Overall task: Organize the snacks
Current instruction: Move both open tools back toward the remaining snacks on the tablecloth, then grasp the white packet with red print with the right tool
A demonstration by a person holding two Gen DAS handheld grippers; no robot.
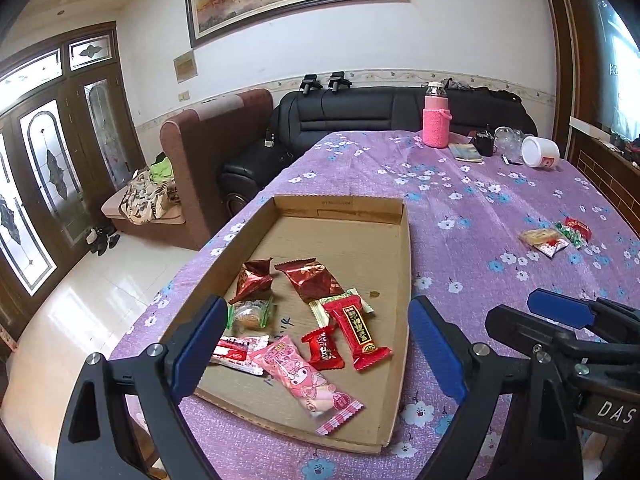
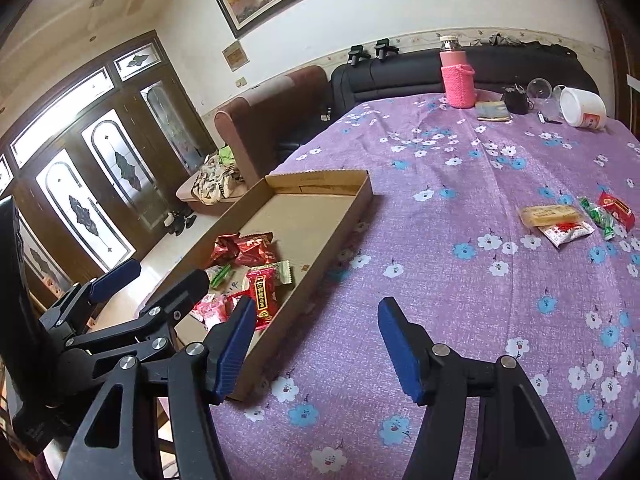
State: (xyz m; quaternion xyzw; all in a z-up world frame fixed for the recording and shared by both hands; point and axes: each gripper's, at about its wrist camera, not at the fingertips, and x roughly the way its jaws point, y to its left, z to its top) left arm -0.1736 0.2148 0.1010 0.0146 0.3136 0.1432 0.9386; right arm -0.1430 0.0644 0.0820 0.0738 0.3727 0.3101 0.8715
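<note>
A shallow cardboard tray (image 1: 402, 280) (image 2: 320, 264) lies on the purple flowered tablecloth and holds several wrapped snacks, among them a pink packet (image 1: 308, 384) and a red bar (image 1: 356, 332) (image 2: 262, 294). My left gripper (image 1: 320, 344) (image 2: 172, 272) hovers open over the tray's near end, with nothing between its blue pads. To the tray's right, my right gripper (image 2: 318, 346) (image 1: 516, 312) stands open above bare cloth, empty. A small group of loose snacks (image 1: 556, 236) (image 2: 576, 216) lies on the cloth at the far right, well ahead of the right gripper.
At the table's far end stand a pink bottle (image 1: 436, 120) (image 2: 458, 76), a white tub (image 1: 540, 152) on its side, a dark cup and small items. The table's left edge runs beside the tray, with tiled floor and sofas beyond.
</note>
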